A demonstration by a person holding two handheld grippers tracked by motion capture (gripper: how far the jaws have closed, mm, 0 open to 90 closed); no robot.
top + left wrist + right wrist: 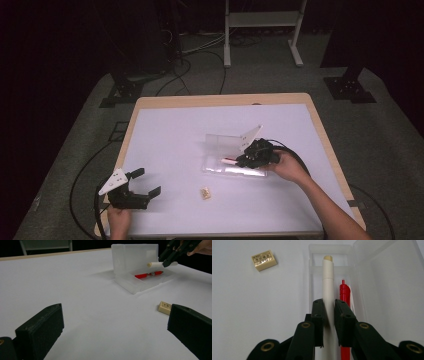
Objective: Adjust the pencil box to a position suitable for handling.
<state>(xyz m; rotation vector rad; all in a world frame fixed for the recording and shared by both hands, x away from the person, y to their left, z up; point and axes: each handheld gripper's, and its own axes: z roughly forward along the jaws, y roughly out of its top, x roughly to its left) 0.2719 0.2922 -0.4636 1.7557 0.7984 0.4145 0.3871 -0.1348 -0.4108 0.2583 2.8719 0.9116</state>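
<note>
Two grippers: right gripper (329, 315) clamps white pen (328, 285) over open clear case (364, 255), red pen (344, 293) just beside inside. Likely packing step; next lower, release. Left gripper (112, 327) wide, idle; eraser (165, 307) near its jaw on bench (75, 290).

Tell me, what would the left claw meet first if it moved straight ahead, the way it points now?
Probably nothing soon: between the open left claw lies bare white table. The eraser sits just off its right jaw, and the clear case lies farther on, slightly right; depth is uncertain.
</note>
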